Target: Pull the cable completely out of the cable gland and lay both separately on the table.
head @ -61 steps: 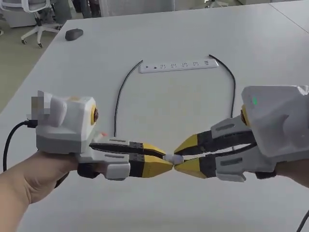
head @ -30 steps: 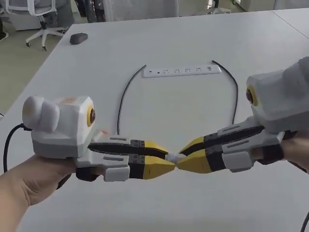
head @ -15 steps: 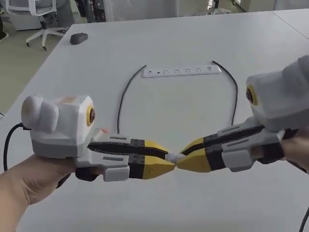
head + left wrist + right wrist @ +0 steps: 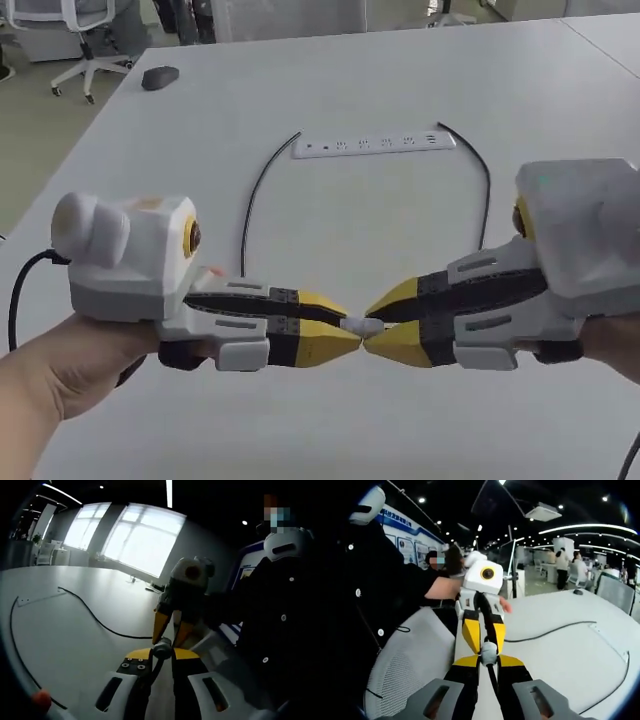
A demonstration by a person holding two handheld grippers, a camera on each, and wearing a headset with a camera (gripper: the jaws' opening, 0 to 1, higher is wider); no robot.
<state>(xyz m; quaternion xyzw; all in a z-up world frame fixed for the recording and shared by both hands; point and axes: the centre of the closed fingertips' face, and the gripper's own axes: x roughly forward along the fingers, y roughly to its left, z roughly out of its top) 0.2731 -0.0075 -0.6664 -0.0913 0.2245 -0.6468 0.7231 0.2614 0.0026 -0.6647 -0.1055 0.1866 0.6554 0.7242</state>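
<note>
Above the bench, the left gripper and right gripper meet tip to tip, each clamped on the white cable gland — its black cable trails below.

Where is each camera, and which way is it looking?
Head view: on the headset, looking down at the table; left gripper, right gripper and a hand show.
Left gripper view: on the left gripper, facing the right one; own jaws show.
Right gripper view: the reverse.
Shared: both gripper views see the cable gland between the tips.
</note>
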